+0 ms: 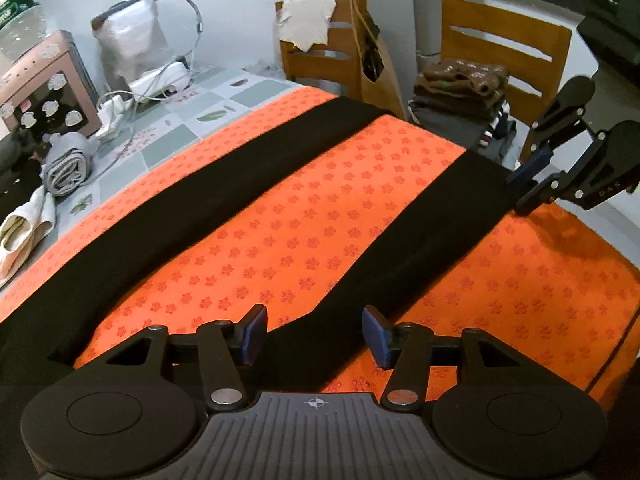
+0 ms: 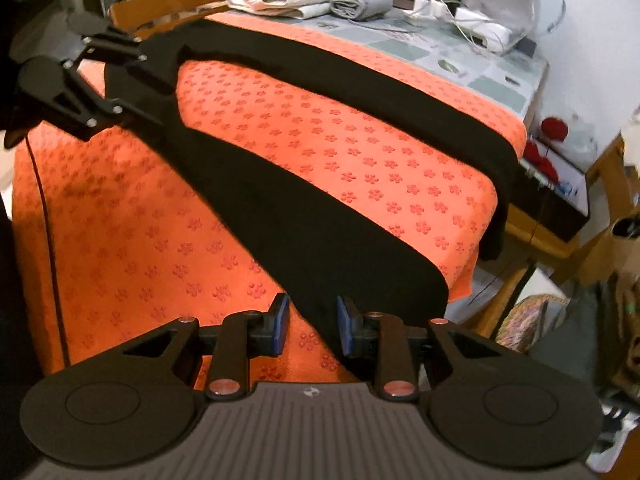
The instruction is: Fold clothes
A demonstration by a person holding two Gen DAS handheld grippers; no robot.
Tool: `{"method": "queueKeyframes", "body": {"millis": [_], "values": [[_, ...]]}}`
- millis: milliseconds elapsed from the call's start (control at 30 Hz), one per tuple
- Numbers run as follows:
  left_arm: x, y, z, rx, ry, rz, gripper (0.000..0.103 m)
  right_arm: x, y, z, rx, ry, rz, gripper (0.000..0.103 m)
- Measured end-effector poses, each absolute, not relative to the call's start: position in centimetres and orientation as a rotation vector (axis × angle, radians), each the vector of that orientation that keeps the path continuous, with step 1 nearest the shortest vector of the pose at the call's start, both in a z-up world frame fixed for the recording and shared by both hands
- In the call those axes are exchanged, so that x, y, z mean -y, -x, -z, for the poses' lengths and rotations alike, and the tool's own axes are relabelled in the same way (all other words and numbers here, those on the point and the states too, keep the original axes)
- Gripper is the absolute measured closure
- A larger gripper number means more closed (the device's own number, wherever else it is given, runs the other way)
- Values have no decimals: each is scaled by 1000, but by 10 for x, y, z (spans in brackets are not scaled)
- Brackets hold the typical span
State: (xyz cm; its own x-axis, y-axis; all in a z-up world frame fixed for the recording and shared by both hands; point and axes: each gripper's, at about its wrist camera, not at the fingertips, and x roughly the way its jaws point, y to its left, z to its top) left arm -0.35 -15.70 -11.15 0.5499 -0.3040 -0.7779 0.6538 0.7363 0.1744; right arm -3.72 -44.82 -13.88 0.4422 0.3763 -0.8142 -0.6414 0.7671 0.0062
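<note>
A pair of black trousers [image 1: 224, 184] lies spread on an orange flowered mat [image 1: 320, 208], its two legs running apart toward the far edge. My left gripper [image 1: 314, 334] is open with the near leg's upper part between its blue pads. My right gripper [image 2: 312, 326] is open at the end of the same leg [image 2: 320, 240]; it also shows in the left wrist view [image 1: 524, 188] at the leg's far end. The left gripper shows in the right wrist view [image 2: 120, 80] at the waist. The mat shows in the right wrist view [image 2: 120, 240].
Folded white cloth [image 1: 24, 232] and a rolled grey garment [image 1: 66, 164] lie at the table's left. A pink box [image 1: 44, 88], white bag [image 1: 132, 44] and cables stand behind. Two wooden chairs [image 1: 504, 52] stand beyond; one holds stacked brown clothes [image 1: 460, 84].
</note>
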Motion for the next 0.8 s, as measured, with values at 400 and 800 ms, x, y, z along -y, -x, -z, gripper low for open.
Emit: {"method": "queueKeyframes", "body": {"millis": [400,800], "values": [[124,7,81,-761,-327,518,48,457,35,41,-921,259,-635,97],[102,2,68,-751,-213,314,47,477,-32,81,-878,374,-305,91]]}}
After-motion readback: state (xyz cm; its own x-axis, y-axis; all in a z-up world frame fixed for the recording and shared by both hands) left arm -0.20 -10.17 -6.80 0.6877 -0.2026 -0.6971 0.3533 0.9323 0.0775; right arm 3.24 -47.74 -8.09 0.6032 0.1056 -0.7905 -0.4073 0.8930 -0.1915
